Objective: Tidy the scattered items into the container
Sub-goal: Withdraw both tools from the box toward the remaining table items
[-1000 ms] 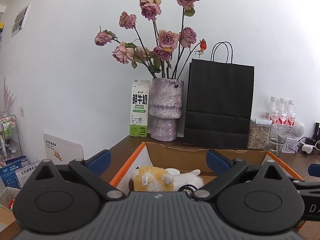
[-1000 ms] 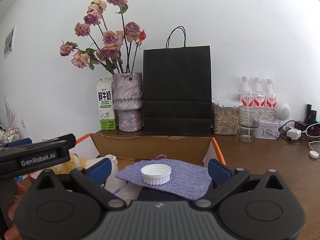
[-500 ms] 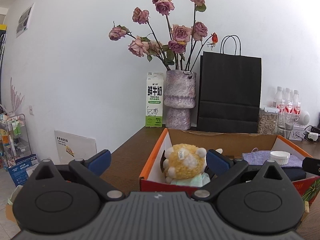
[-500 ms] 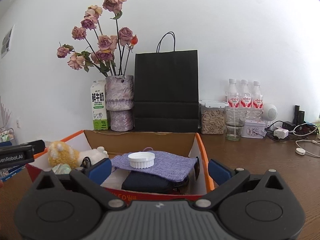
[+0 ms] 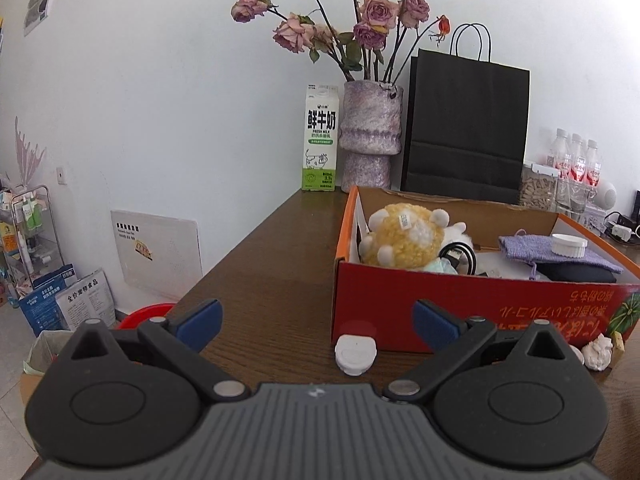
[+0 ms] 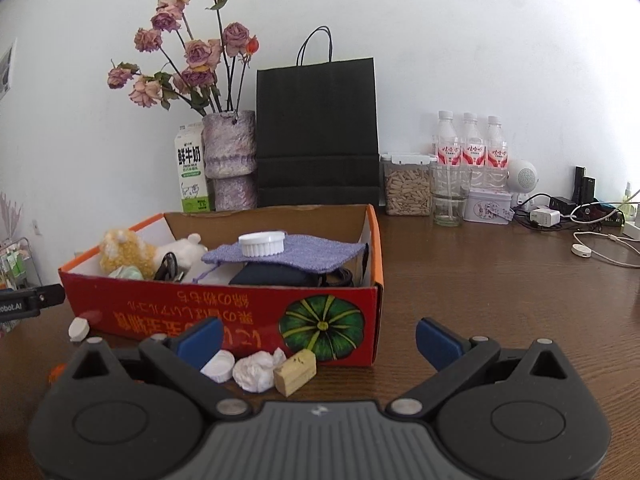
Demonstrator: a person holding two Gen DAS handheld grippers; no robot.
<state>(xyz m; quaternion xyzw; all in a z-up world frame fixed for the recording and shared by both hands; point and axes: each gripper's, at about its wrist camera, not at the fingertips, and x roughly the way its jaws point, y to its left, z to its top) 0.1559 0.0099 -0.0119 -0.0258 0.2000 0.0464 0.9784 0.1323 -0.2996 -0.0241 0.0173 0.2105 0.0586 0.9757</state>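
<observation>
Both hand-held grippers, left (image 5: 316, 320) and right (image 6: 318, 338), spread, empty; red box (image 6: 224, 312) holds plush toy (image 5: 404, 236), purple pouch (image 6: 296, 252)

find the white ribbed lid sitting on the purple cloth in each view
Left wrist: white ribbed lid at right of centre, on the purple cloth inside the box.
Right wrist: lid left of centre.
Shared landmark: black paper bag behind the box.

We hold our left gripper (image 5: 316, 320) and right gripper (image 6: 319, 338) level and low, pointing forward. Both sets of jaws stand wide apart, with nothing between the blue pads.
</observation>
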